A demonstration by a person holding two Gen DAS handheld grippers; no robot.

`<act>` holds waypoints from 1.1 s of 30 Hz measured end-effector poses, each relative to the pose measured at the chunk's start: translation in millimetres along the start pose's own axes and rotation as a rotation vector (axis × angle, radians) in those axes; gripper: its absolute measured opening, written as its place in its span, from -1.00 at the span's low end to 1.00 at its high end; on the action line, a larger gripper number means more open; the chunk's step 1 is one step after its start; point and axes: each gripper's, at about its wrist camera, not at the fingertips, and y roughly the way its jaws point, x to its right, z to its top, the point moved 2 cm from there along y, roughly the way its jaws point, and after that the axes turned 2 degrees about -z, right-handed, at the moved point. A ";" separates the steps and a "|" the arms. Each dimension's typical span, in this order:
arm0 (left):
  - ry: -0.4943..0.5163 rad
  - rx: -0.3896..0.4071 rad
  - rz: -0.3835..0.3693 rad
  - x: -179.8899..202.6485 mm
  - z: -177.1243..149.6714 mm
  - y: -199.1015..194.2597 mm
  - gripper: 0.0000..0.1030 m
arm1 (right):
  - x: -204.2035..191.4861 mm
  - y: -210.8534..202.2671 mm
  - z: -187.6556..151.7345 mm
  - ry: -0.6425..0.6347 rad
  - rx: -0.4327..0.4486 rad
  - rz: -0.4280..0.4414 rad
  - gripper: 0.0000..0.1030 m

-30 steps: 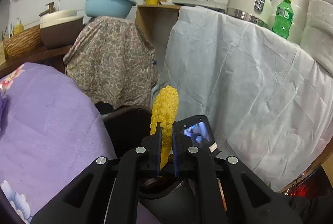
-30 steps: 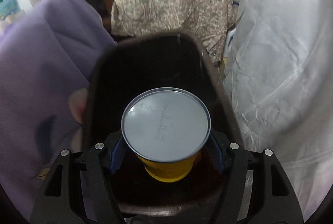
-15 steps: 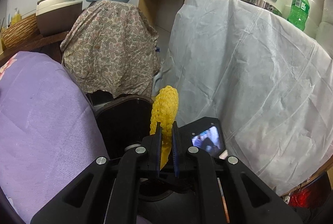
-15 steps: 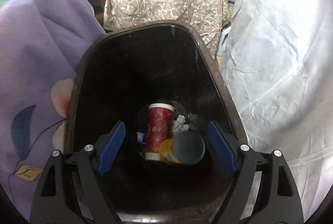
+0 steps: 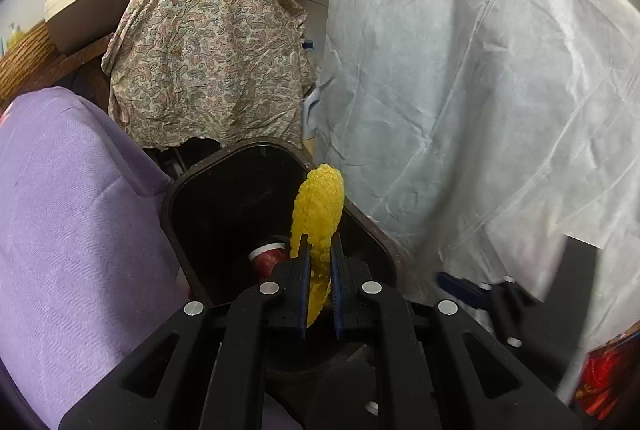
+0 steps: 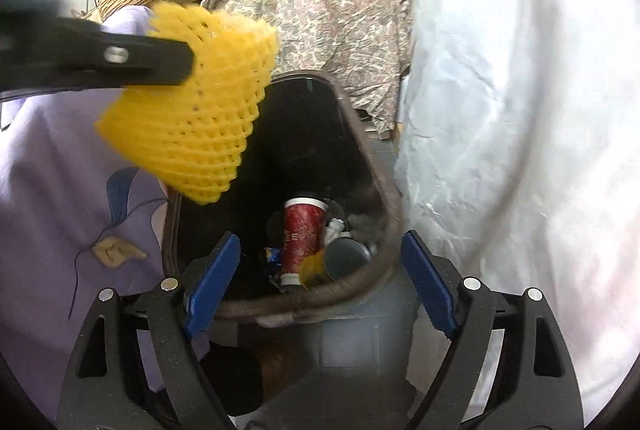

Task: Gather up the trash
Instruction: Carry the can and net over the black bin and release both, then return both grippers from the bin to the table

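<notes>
left wrist view hides most of the dark plastic trash bin (image 5: 208,214) behind the left tongs (image 5: 319,262), which are clamped on a yellow foam mesh fruit sleeve (image 5: 320,206) standing upright over the bin's right rim; only the top of a red paper cup (image 5: 267,257) shows inside. right wrist view, from left: purple flowered cloth (image 6: 60,198), the sleeve (image 6: 192,118) above the bin's far-left edge, then the red cup (image 6: 301,234) and a yellow can (image 6: 334,263) lying at the bottom, between the spread, empty right tongs (image 6: 320,284), and white sheet (image 6: 520,110). a second ago those tongs gripped the can; it now lies in the bin.
</notes>
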 end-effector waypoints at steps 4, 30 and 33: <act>0.000 -0.018 -0.006 -2.4 -2.7 6.4 -0.04 | 9.2 -17.0 -9.5 -0.004 0.019 -0.053 0.60; -0.227 0.185 -0.017 -77.5 -24.0 -119.1 0.75 | -12.5 -67.1 22.3 0.024 0.127 0.139 0.62; -0.247 0.203 0.042 -100.9 -39.2 -139.2 0.75 | -35.6 -71.9 31.0 -0.018 0.139 0.191 0.62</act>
